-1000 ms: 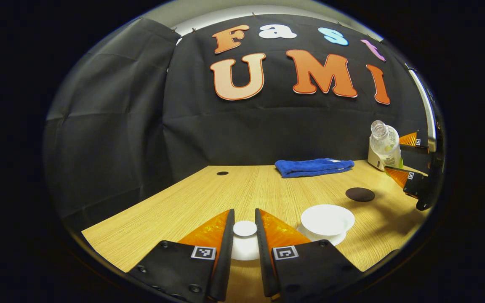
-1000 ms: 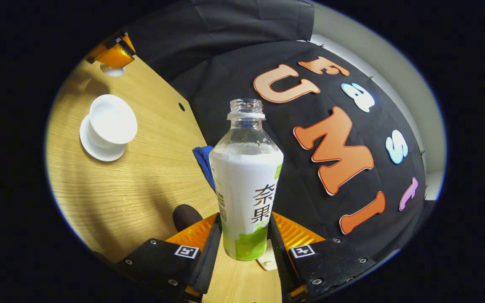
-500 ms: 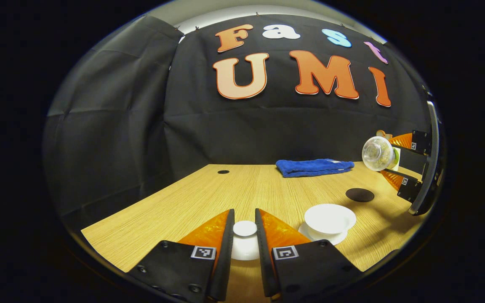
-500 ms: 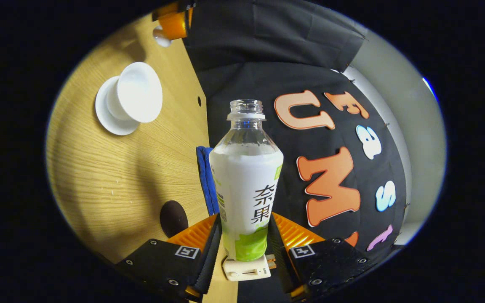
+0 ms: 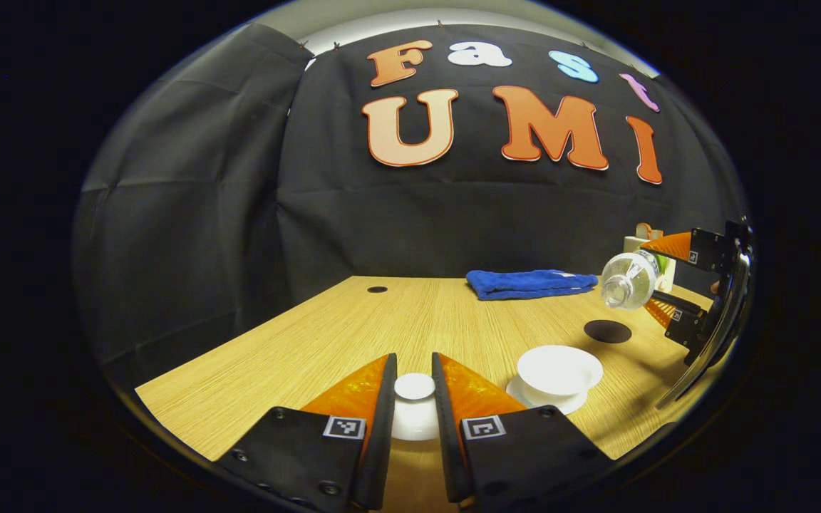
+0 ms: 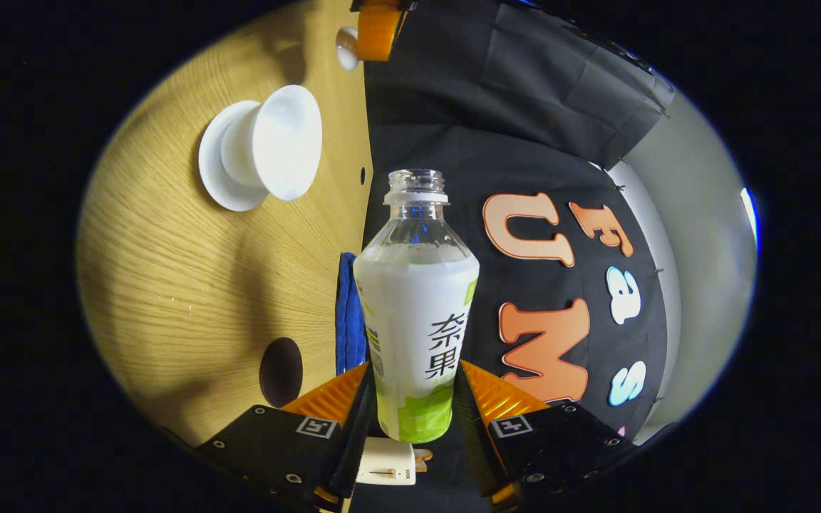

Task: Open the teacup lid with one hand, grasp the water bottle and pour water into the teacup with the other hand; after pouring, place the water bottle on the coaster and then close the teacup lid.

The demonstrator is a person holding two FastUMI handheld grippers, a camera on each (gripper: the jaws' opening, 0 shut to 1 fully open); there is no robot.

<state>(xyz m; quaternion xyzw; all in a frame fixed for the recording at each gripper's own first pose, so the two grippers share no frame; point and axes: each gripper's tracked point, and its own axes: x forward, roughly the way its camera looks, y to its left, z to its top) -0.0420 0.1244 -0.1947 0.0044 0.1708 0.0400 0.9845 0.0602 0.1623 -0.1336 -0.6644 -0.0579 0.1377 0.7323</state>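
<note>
My left gripper has its jaws clenched on the knob of the white lid, held near the bench's front edge beside the open teacup on its saucer. My right gripper has its jaws grasping the uncapped bottle, tipped on its side in the air, mouth toward the teacup. Below it lies the dark coaster; a blue cloth sits at the back edge.

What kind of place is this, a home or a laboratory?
Probably a recording booth, not a home: black cloth wall behind a bare wooden table, with only a teacup, coaster and blue towel set out.
</note>
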